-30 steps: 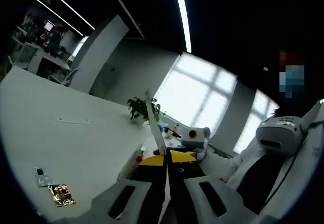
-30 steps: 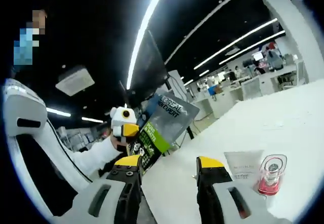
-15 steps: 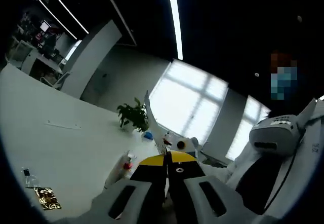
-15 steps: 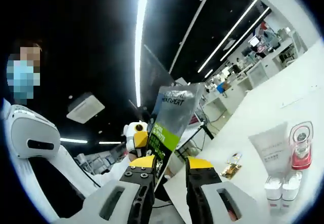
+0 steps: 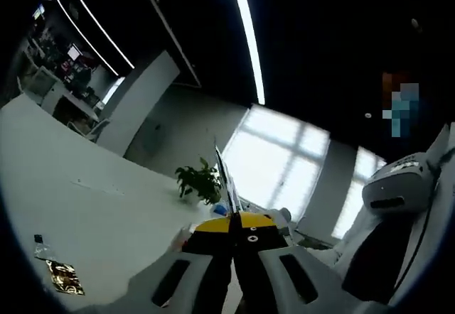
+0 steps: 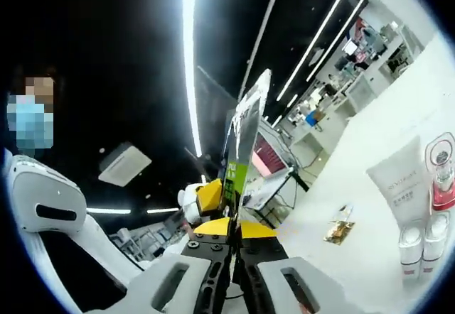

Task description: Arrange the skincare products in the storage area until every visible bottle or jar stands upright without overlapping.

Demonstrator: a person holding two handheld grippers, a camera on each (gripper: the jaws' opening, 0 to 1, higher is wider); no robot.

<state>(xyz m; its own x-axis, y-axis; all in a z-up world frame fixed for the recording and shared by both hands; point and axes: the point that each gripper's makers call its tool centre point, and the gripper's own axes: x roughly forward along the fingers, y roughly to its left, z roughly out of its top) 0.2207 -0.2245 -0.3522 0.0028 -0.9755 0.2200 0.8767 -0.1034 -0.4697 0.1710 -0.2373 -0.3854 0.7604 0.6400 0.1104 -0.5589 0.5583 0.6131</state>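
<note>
Right hand-held gripper (image 6: 234, 230): jaws now closed flat on the lower edge of the sachet (image 6: 240, 143); a second ago spread apart with nothing between them, half a second ago narrowing on it.
Left hand-held gripper (image 5: 234, 225): jaws pressed together on the same sachet (image 5: 226, 180), seen edge-on as a thin strip rising from the tips; unchanged over the last second.
Sachet: dark foil with a green band, held in the air between both tools, off the counter (image 6: 370, 257).
Meaning of the change: two-handed hold established; probably a hand-over or a re-orientation before placing. Sachet not yet set down, so task not finished.
Products on the counter: white tube (image 6: 399, 180) standing on its cap, red-capped clear bottle (image 6: 442, 180) just beside it, two white jars (image 6: 419, 239) in front, all upright toward the right edge in the right gripper view.
Loose items: small gold foil packet (image 6: 339, 233) lying flat; whether the small clear item (image 6: 345, 212) beside it touches it cannot be told.
Containers: no tray or box discernible; contents not applicable.
Background: potted plant (image 5: 201, 182) at the far edge of the counter.
</note>
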